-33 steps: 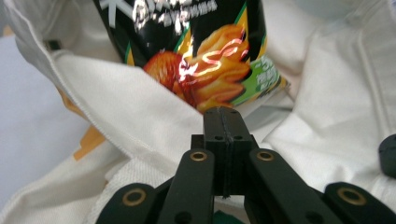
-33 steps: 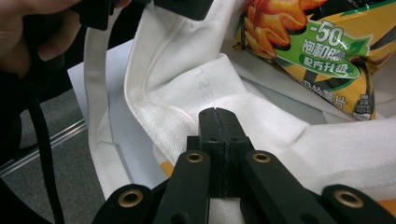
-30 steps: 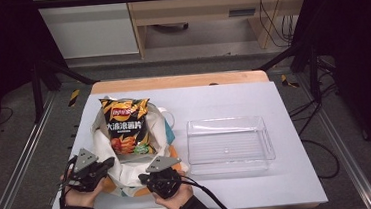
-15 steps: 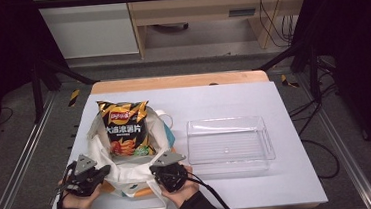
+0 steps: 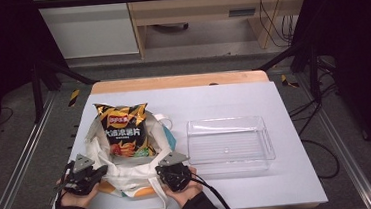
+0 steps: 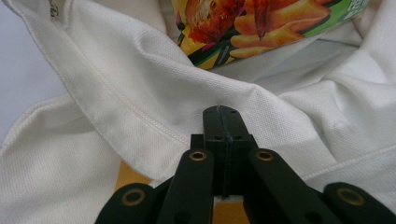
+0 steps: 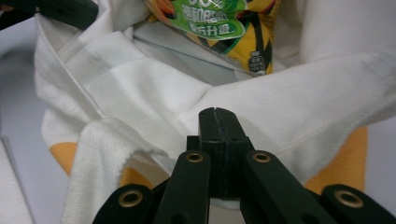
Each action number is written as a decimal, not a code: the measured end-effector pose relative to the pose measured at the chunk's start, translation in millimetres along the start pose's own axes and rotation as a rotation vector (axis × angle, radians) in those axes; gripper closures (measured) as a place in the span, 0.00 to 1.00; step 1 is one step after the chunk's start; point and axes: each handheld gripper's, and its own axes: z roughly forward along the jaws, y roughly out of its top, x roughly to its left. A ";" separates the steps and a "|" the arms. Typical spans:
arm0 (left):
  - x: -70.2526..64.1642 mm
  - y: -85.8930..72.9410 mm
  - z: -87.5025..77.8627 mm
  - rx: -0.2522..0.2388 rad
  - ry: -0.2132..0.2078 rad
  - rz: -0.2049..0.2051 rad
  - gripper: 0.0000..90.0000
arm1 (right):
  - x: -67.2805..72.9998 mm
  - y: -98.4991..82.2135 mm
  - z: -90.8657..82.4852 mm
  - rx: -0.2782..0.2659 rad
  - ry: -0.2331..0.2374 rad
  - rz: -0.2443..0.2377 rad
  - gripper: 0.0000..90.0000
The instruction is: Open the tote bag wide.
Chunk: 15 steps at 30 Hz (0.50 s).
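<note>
Pale lavender-white worktop (image 5: 283, 102) fills the middle of the high view, with dark floor and a wooden cabinet behind it. At the lower left of the frame lies a cream canvas tote bag with orange print (image 5: 129, 176), its mouth facing away from me. A yellow and black crisp packet (image 5: 124, 128) sticks halfway out of that mouth. To the right, just beside the bag, sits an empty clear plastic tray (image 5: 265, 151).

I hold the left gripper (image 5: 89, 173) at the bag's near left edge and the right gripper (image 5: 171, 172) at its near right edge. Each gripper view shows the jaws closed flat together, pinching a fold of cream cloth.

I judge the step in hand to be shaking or drawing the bag off the packet. Next calls for keeping both pinches firm and pulling the cloth toward me evenly, so the packet slides clear.
</note>
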 end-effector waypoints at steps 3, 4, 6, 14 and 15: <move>0.5 -0.7 1.4 0.008 -0.005 -0.008 1.00 | -2.7 -0.6 -1.1 -0.002 -0.038 -0.004 1.00; 1.0 -0.8 1.9 0.010 -0.006 -0.006 1.00 | -4.6 -1.3 -1.6 -0.003 -0.039 0.010 1.00; 1.1 -0.9 2.6 0.017 -0.006 -0.003 1.00 | -7.3 -3.5 -1.1 -0.006 -0.041 0.021 1.00; 0.2 1.2 -0.4 -0.003 -0.012 -0.009 1.00 | -6.4 -8.8 3.1 -0.006 -0.054 0.002 1.00; 0.2 3.3 -4.5 -0.020 -0.018 -0.019 1.00 | -6.6 -8.8 3.2 -0.005 -0.053 0.003 1.00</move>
